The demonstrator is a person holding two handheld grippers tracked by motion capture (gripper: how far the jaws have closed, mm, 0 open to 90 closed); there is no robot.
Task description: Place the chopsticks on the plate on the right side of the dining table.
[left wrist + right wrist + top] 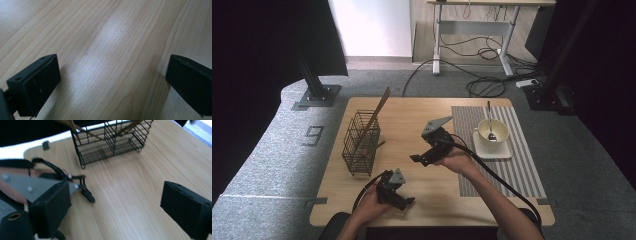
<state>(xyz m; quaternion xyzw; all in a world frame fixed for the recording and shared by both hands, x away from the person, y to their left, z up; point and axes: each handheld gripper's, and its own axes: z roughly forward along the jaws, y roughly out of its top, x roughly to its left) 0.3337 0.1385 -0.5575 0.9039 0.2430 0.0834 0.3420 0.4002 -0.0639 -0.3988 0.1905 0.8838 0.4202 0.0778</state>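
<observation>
1. Currently, nothing is held: the right hand-held gripper (419, 160) is carried above the middle of the desk (432, 195) with its jaws spread wide and only bare wood between them, as is confirmed in the right gripper view (115, 205)
2. Likewise, the left hand-held gripper (407, 202) is released and is kept low near the front edge of the desk, with wood grain alone seen between its jaws in the left gripper view (112, 82)
3. The chopsticks (377, 112) are found leaning in the wire basket (361, 145), which stands upright on the left part of the desk; their upper ends stick out well above its rim
4. The spoon (488, 117) is seen resting in the cream cup (499, 140), its handle pointing away from the person; the cup is set on a square saucer (504, 151) on the striped placemat (517, 170) at the right
5. The spoon's placing is judged to be done, since it lies inside the cup and is touched by neither gripper
6. The right gripper is aimed towards the basket (112, 145), well apart from it, so the chopsticks are judged to be the thing next in hand
7. What is left, by this reading, is the reach to the basket, a grip on the chopsticks, and their carrying across to the placemat; none of that is begun
</observation>
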